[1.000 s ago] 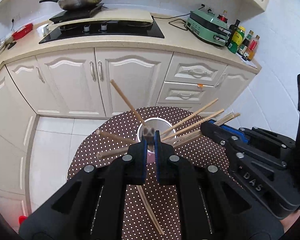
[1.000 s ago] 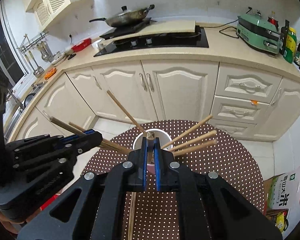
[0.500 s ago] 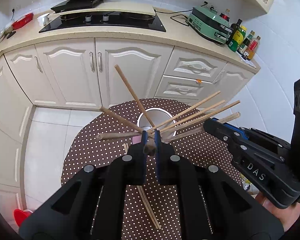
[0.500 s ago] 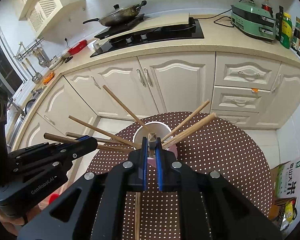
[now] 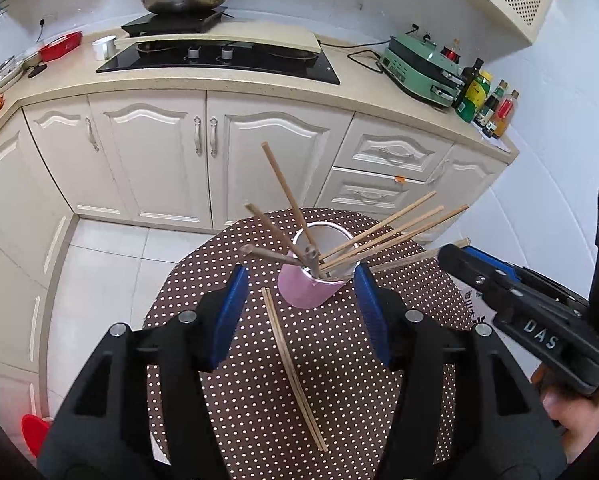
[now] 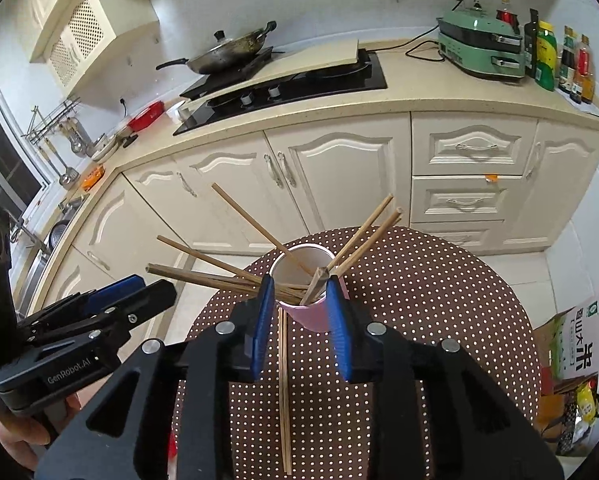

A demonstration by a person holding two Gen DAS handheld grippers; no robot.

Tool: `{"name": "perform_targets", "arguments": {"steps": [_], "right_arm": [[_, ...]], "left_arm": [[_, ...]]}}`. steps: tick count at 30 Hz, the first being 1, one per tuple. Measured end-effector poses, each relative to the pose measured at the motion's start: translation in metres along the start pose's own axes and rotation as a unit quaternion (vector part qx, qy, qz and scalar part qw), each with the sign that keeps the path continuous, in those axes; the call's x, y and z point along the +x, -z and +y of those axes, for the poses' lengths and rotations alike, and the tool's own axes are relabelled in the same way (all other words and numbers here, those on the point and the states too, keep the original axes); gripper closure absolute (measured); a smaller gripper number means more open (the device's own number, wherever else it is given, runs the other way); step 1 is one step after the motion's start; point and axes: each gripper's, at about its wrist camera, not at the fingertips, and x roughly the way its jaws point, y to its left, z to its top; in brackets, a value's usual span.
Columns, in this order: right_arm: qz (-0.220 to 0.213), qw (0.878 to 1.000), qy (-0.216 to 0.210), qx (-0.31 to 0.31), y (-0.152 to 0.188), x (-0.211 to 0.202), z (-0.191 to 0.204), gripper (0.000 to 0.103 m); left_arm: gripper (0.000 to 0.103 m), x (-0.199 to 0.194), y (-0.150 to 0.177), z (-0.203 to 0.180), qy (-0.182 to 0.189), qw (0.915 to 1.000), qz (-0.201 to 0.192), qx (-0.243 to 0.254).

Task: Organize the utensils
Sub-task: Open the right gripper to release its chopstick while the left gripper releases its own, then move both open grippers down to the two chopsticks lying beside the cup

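Now both my claws are spreading, nothing pinched: left gripper [image 5: 301,304], right gripper [image 6: 299,312]. Chopsticks [image 5: 379,236] fan from the pink cup [image 5: 309,294] on the dotted table [image 5: 339,400]; one loose pair [image 5: 291,364] lies beside it.

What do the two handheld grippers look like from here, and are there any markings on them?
Both are matte black plastic frames with triangular cut-outs and silver bolt heads. The left gripper and the right gripper each carry two blue finger pads. Seen from the side, the left one bears white "GenRobot.AI" lettering, the right one "DAS". No cables or sleeves show.
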Motion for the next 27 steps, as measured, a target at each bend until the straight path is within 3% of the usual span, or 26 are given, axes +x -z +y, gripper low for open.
{"name": "perform_targets", "arguments": {"steps": [12, 20, 27], "right_arm": [[-0.003, 1.000, 0.017, 0.020, 0.033, -0.020, 0.008, 0.076], [0.032, 0.999, 0.023, 0.030, 0.061, -0.004, 0.009, 0.076], [0.075, 0.996, 0.023, 0.038, 0.077, 0.028, 0.003, 0.076]], "left_arm": [[0.047, -0.014, 0.033, 0.025, -0.008, 0.9997, 0.012, -0.020], [0.046, 0.016, 0.061, 0.042, -0.007, 0.9973, 0.065, -0.035], [0.046, 0.070, 0.083, 0.039, -0.005, 0.9902, 0.139, -0.019]]}}
